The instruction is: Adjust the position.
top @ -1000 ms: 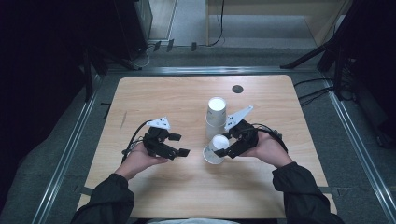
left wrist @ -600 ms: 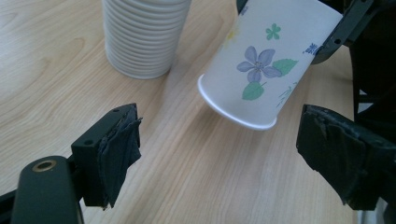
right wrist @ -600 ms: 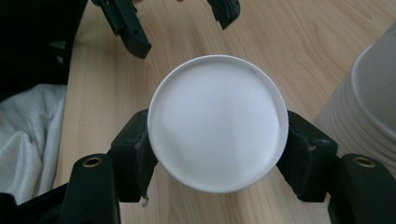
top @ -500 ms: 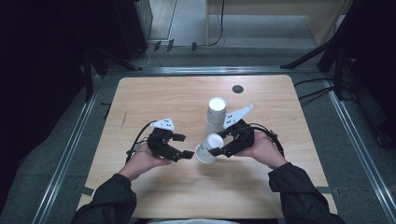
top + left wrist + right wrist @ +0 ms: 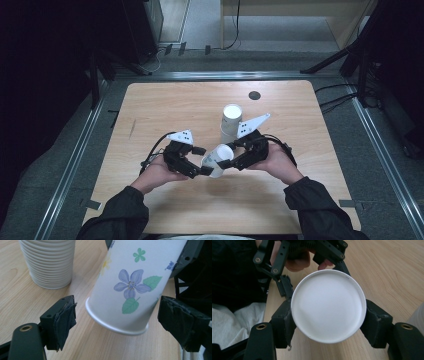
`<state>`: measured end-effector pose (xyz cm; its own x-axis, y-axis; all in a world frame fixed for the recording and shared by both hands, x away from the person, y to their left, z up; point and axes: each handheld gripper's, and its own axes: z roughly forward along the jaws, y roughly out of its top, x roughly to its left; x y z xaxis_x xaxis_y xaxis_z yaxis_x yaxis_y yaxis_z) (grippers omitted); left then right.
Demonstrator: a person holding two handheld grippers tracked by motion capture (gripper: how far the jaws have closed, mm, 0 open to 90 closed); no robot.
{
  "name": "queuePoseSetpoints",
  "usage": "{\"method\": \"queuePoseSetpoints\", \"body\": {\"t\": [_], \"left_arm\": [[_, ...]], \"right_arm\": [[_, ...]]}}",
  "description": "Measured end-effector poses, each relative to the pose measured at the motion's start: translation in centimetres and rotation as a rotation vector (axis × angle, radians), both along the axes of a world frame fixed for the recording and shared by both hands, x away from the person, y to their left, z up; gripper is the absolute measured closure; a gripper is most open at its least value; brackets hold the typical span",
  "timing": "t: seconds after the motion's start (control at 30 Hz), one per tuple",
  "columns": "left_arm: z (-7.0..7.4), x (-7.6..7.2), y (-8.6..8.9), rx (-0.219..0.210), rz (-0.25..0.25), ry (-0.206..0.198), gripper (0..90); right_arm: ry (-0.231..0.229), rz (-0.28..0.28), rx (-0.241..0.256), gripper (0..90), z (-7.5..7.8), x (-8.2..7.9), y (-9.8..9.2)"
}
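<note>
The right gripper (image 5: 231,161) clamps a flowered paper cup (image 5: 216,159) sideways above the desk's (image 5: 310,200) middle, base toward the left gripper (image 5: 202,161), whose jaws stand released around it, likely for handover; cup stack (image 5: 230,125) stands behind

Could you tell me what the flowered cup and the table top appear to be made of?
The flowered cup looks like thin matt paper: printed blossoms, rolled rim, white inside. The table top seems pale wood or wood-look laminate, smooth with visible grain; which one is unclear.
</note>
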<state>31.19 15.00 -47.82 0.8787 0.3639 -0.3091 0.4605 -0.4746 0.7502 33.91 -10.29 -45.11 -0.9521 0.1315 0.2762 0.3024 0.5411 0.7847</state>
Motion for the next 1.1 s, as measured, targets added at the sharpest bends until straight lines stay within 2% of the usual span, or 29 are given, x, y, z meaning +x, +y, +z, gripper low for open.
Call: {"method": "queuePoseSetpoints", "body": {"t": [0.23,0.33,0.5,0.53,0.6,0.73,0.83,0.9,0.93,1.1], "left_arm": [[-0.1,-0.2,-0.9,0.014,-0.048,-0.019,15.8],[-0.1,-0.2,-1.1,0.019,-0.064,-0.029,17.1],[-0.1,-0.1,-1.1,0.009,-0.093,-0.018,22.5],[0.0,-0.2,-1.1,-0.002,-0.11,-0.025,26.6],[0.1,-0.3,-1.1,0.008,-0.112,-0.039,27.8],[0.2,-0.4,-0.9,0.015,-0.114,-0.059,30.4],[0.4,-0.4,-0.7,0.016,-0.114,-0.06,31.3],[0.4,-0.4,-0.5,0.021,-0.108,-0.058,31.4],[0.4,-0.3,-0.4,0.027,-0.106,-0.058,31.3],[0.6,-0.2,0.3,0.038,-0.091,-0.04,31.2]], "right_arm": [[0.012,-0.006,0.024,35.6,0.0,-0.3,0.2],[0.036,-0.002,0.047,35.6,-0.1,-0.4,0.3],[0.057,-0.003,0.063,36.1,-0.2,-0.4,0.3],[0.06,-0.004,0.064,36.5,-0.2,-0.4,0.4],[0.063,-0.003,0.066,36.4,-0.3,-0.3,0.4],[0.059,-0.001,0.068,36.0,-0.3,-0.4,0.4],[0.055,-0.002,0.074,35.1,-0.3,-0.4,0.5],[0.04,-0.009,0.074,28.8,-0.2,-0.4,0.5],[0.021,-0.019,0.058,25.4,-0.2,-0.4,0.5],[0.001,-0.02,0.026,24.3,-0.3,-0.6,0.4]]}}
